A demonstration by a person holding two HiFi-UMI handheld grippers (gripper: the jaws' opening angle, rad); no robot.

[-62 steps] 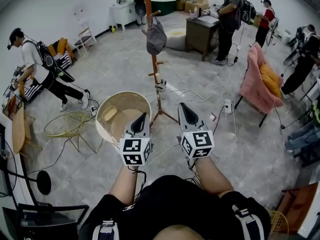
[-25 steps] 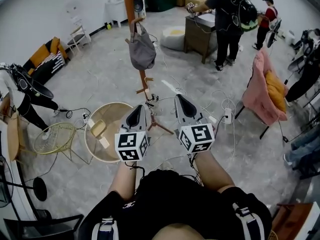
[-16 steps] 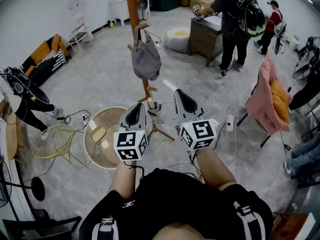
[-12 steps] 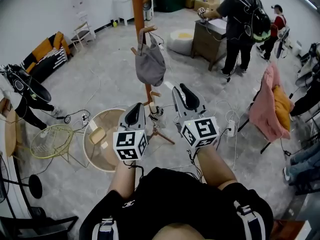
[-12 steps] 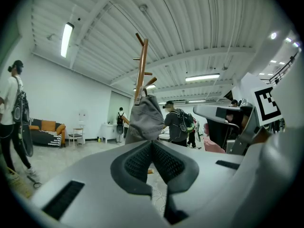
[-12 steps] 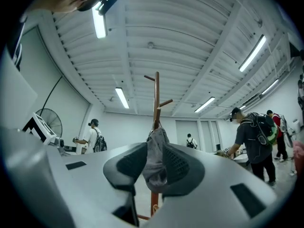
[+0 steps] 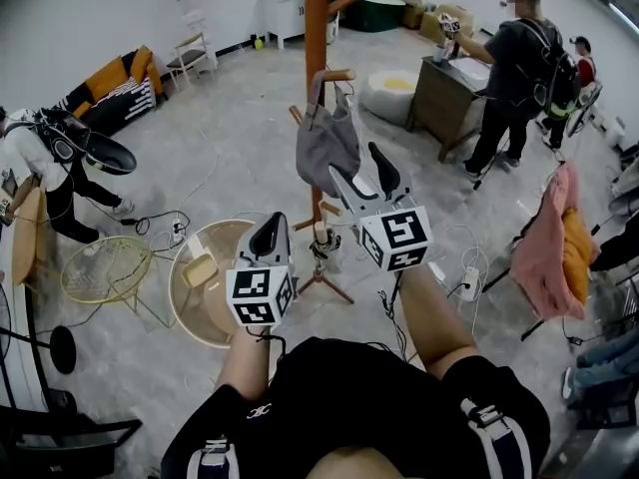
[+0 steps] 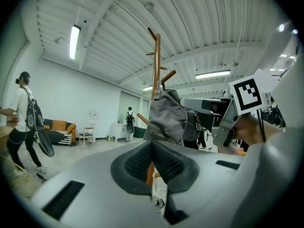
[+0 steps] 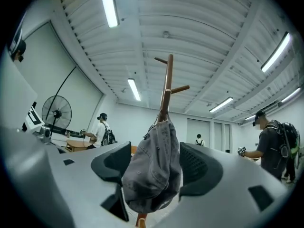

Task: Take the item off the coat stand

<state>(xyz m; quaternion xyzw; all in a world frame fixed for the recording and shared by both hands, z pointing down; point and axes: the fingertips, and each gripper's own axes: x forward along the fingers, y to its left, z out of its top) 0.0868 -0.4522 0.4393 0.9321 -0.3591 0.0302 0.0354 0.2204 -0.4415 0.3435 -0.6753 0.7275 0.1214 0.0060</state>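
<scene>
Nearest the body: left hand-held gripper [image 7: 272,236], held low, marker cube facing up. Jaws pressed together with nothing clamped, confirmed in the left gripper view. Next out, higher and further forward: right hand-held gripper [image 7: 356,171], raised toward the coat stand [image 7: 317,28]. Jaws opening, already standing wide apart. In the right gripper view, grey cap [image 9: 153,175] hanging in the gap between the two pads, neither pad pressing on it. Cap hooked on an upward-angled peg of the brown wooden coat stand, crown sagging downward. In the head view, right jaw tips just beside its lower right edge. Contact there not resolvable. Stand's splayed feet on the grey floor [image 7: 230,168], loose cables trailing round them. Just left of the feet: round wooden tub [image 7: 205,312], a small pale object lying inside. Further left: yellow wire chair [image 7: 105,267]. Right of the feet: white power strip [image 7: 467,282]. Toward the right edge of the floor: pink cloth [image 7: 544,233] draped over a chair. At the left edge: person in a white shirt [image 7: 40,163]. Further back, right of the stand: person with a backpack [image 7: 514,68] standing at a dark wooden cabinet [image 7: 439,103]. Along the far wall: orange sofa [image 7: 110,93] and white chair [image 7: 195,53].
</scene>
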